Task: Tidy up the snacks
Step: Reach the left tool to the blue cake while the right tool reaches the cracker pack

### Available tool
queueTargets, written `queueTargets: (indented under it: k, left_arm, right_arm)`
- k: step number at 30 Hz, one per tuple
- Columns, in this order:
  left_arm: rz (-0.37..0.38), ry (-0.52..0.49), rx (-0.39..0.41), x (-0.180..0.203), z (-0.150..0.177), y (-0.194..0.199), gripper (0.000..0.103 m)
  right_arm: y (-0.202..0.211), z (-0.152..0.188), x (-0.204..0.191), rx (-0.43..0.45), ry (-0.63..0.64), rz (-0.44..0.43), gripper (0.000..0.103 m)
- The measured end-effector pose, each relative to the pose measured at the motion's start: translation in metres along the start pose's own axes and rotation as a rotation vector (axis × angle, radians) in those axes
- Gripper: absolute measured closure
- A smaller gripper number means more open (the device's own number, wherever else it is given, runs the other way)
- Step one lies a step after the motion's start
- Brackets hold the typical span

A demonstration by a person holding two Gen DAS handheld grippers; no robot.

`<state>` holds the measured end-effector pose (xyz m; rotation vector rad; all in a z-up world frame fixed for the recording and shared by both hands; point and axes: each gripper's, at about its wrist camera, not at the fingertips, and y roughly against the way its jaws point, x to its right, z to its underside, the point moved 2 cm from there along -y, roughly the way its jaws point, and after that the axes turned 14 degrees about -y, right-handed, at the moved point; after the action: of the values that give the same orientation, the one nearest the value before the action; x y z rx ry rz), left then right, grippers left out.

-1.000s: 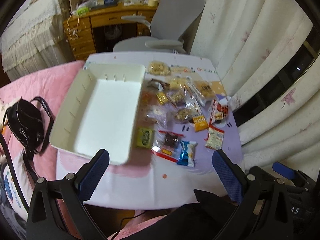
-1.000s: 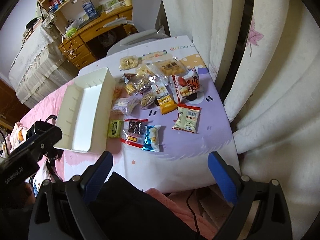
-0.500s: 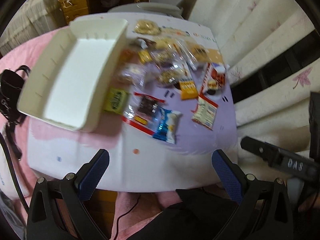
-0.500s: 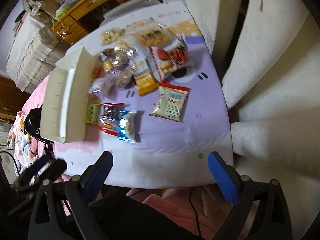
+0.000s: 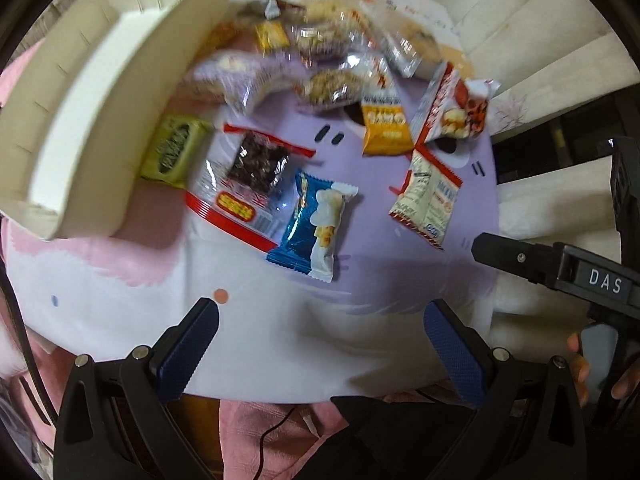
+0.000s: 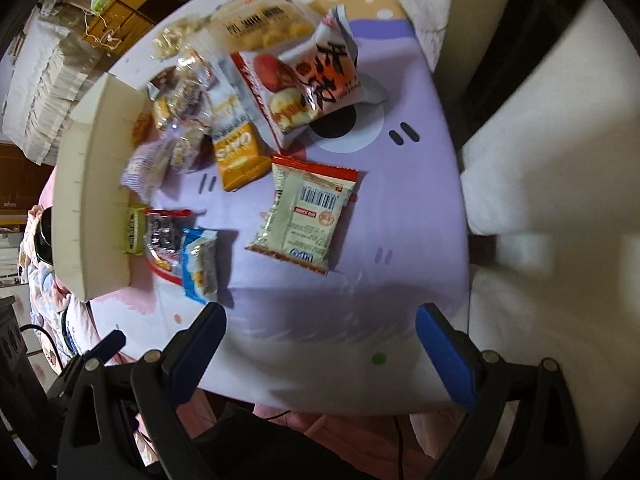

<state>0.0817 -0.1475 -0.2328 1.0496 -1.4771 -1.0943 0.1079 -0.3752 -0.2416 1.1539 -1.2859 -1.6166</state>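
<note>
Pale curtains hang beside a low table covered with a lilac and white cartoon-print cloth [image 5: 280, 320], where a long cream plastic bin [image 5: 80, 120] sits with nothing visible inside it. Every snack lies outside: a blue foil packet [image 5: 316, 224], a clear red-trimmed bag of dark pieces [image 5: 248, 176], a green wrapped bar [image 5: 174, 154] just beside the bin wall, a cream sachet with red edges [image 6: 304, 216] and an orange packet [image 6: 238, 152]. By this judgement, sorting has not begun. Left gripper [image 5: 320, 344] and right gripper [image 6: 320, 344] hover with jaws spread wide, holding nothing. Motion blur smears the far pile, so those clear wrappers cannot be counted; the bin's far end is cut off.
</note>
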Motion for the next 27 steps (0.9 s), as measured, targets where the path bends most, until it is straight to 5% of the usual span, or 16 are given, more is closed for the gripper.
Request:
queueTargets:
  k: [7, 16, 24, 27]
  left_arm:
    - [-0.023, 0.045, 0.019, -0.003, -0.025, -0.029, 0.005]
    - [-0.034, 0.12, -0.051, -0.005, -0.043, -0.062, 0.027]
    - [-0.045, 0.149, -0.088, -0.014, -0.051, -0.081, 0.063]
    - [-0.043, 0.158, -0.091, -0.021, -0.05, -0.083, 0.069]
  right_arm:
    - [-0.03, -0.02, -0.003, -0.07, 0.02, 0.019, 0.008]
    - [-0.047, -0.056, -0.01, -0.128, 0.052, 0.035, 0.012]
    - [-0.062, -0.08, -0.018, -0.155, 0.063, 0.068, 0.024]
    - [-0.065, -0.085, -0.021, -0.146, 0.072, 0.077, 0.027]
